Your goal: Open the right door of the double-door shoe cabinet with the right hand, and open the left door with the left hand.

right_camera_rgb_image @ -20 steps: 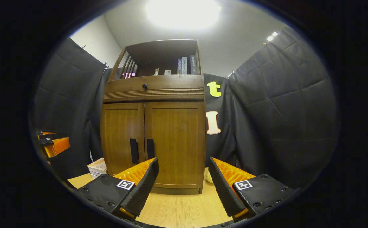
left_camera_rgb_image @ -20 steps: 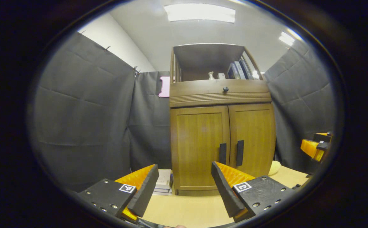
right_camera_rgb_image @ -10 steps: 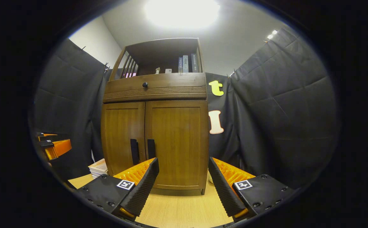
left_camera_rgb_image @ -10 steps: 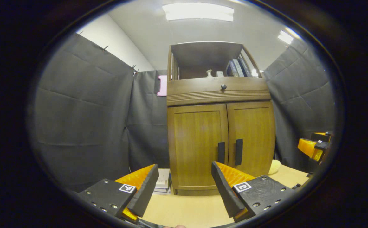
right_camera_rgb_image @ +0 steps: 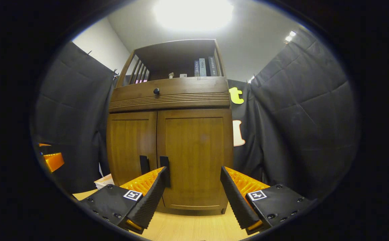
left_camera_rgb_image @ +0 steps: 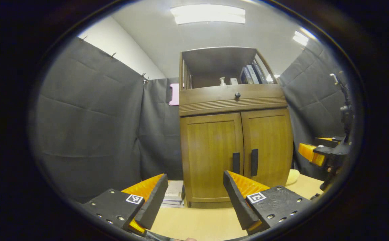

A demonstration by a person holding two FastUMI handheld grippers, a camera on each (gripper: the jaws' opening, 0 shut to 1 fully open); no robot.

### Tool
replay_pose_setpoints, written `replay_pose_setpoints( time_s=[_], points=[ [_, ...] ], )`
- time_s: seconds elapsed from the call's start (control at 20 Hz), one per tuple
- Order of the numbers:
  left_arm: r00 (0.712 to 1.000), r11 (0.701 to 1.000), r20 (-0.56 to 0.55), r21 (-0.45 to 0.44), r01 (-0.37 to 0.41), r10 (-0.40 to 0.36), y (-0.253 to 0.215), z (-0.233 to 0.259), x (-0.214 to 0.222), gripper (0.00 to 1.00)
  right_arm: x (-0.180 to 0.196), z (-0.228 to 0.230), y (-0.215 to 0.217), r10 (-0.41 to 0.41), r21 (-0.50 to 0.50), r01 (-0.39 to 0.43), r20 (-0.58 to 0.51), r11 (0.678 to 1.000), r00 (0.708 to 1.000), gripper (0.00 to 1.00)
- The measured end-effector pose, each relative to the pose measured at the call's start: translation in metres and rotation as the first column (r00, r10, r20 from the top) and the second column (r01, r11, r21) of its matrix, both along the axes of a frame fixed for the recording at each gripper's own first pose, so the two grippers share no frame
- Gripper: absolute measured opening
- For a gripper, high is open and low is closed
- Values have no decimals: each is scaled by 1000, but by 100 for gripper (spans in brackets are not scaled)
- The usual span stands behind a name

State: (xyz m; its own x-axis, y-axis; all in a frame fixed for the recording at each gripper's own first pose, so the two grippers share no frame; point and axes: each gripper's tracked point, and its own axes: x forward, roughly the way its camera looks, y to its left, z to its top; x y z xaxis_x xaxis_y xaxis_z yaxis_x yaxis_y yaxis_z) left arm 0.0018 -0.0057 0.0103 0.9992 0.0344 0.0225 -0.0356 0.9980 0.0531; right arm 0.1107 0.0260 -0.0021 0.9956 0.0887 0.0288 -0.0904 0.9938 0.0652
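The wooden shoe cabinet [left_camera_rgb_image: 234,140] stands on a light table, both doors shut. In the left gripper view its left door [left_camera_rgb_image: 211,154] and right door [left_camera_rgb_image: 268,147] meet at two black vertical handles [left_camera_rgb_image: 236,163] [left_camera_rgb_image: 254,162]. My left gripper [left_camera_rgb_image: 194,197] is open and holds nothing, some way short of the cabinet. My right gripper [right_camera_rgb_image: 192,195] is open too and closer in, facing the right door [right_camera_rgb_image: 197,157]. Its left finger [right_camera_rgb_image: 150,194] overlaps the bottom of the right door's handle [right_camera_rgb_image: 165,167] in the picture. The right gripper [left_camera_rgb_image: 315,154] also appears at the right edge of the left gripper view.
A stack of books [left_camera_rgb_image: 175,192] lies on the table [left_camera_rgb_image: 197,224] left of the cabinet. A pale yellow object [left_camera_rgb_image: 291,175] sits to the cabinet's right. Above the doors are a drawer with a black knob [left_camera_rgb_image: 237,95] and an open shelf with books [left_camera_rgb_image: 251,73].
My right gripper has moved forward towards the cabinet, which now looks larger in its view. In the left gripper view the right gripper has advanced. The left gripper has hardly shifted.
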Motion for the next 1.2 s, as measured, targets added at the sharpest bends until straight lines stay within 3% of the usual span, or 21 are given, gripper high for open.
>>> replay_pose_setpoints(
  time_s=[0.35, 1.2],
  points=[
    [998, 998, -4, 11, -63, 64, 26, -1, -18, 97, 51, -5, 38, 58, 8, -58, 6, 998, 998, 98],
    [975, 975, -40, 42, -216, 218, 83, -12, -42, 97, 157, -62, 112, 140, -16, -142, -109, 990, 984, 98]
  ],
)
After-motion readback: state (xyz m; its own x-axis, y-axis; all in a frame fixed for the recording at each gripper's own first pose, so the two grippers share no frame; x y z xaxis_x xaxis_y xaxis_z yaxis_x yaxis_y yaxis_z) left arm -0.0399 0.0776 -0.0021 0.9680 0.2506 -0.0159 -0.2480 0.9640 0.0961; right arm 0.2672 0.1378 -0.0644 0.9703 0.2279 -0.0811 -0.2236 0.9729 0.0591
